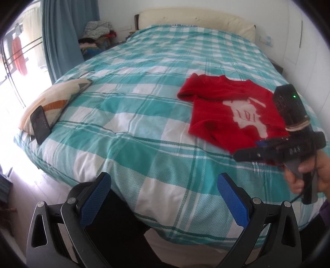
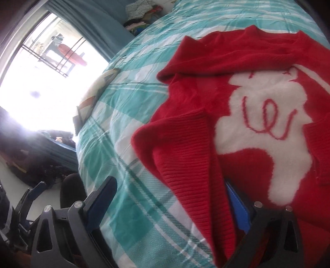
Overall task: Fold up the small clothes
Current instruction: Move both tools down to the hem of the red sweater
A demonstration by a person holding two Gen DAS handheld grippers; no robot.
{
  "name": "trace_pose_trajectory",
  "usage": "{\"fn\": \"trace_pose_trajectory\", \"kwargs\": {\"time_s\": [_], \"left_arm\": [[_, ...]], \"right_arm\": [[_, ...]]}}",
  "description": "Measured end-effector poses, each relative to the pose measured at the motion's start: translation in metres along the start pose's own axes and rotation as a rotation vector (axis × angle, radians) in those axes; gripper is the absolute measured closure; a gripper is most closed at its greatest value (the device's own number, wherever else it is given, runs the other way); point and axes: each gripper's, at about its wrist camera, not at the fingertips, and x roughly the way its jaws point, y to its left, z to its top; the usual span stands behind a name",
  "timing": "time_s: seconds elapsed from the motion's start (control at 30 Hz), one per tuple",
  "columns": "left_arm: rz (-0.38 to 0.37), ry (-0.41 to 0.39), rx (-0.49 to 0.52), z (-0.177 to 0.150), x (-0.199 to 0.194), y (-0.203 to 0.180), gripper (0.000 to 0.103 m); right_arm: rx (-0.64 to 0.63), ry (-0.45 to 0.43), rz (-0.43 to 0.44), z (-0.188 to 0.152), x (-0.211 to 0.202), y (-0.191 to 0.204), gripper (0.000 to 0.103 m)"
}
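Observation:
A small red sweater (image 1: 226, 107) with a white figure on its front lies on the teal-and-white checked bedspread (image 1: 134, 115), right of centre. Its left sleeve is folded over the body. My left gripper (image 1: 164, 198) is open and empty above the bed's near edge, well left of the sweater. My right gripper (image 2: 171, 198) is open at the sweater's (image 2: 237, 123) lower left hem. Its right finger (image 2: 237, 208) lies under the ribbed hem fold, and its left finger (image 2: 101, 198) is over bare bedspread (image 2: 127, 144). The right gripper's body (image 1: 288, 144) shows in the left wrist view.
A patterned pillow (image 1: 55, 101) with a dark phone (image 1: 40, 124) leaning on it sits at the bed's left edge. A cream headboard (image 1: 196, 18) is at the far end. A clothes pile (image 1: 97, 35) stands by the blue curtain (image 1: 61, 31). The window is left.

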Motion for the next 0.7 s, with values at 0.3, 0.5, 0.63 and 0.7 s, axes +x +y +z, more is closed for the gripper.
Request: {"fn": "trace_pose_trajectory", "kwargs": {"time_s": [0.3,0.5,0.63,0.7], "left_arm": [[-0.081,0.069,0.002,0.0,0.041,0.005,0.0],[-0.289,0.18,0.083,-0.003,0.076,-0.037,0.001],[-0.37,0.232,0.053,-0.004,0.096,-0.049,0.002],[-0.389,0.239,0.031,-0.005,0.1,-0.048,0.008]], "right_arm": [[-0.265,0.07,0.129,-0.13,-0.074,0.072,0.005],[0.169,-0.328,-0.231,-0.174,-0.168,-0.021,0.004],[0.364,-0.42,-0.26,-0.189,-0.185,-0.088,0.005],[0.382,-0.442,-0.249,-0.181,-0.181,-0.108,0.017]]}}
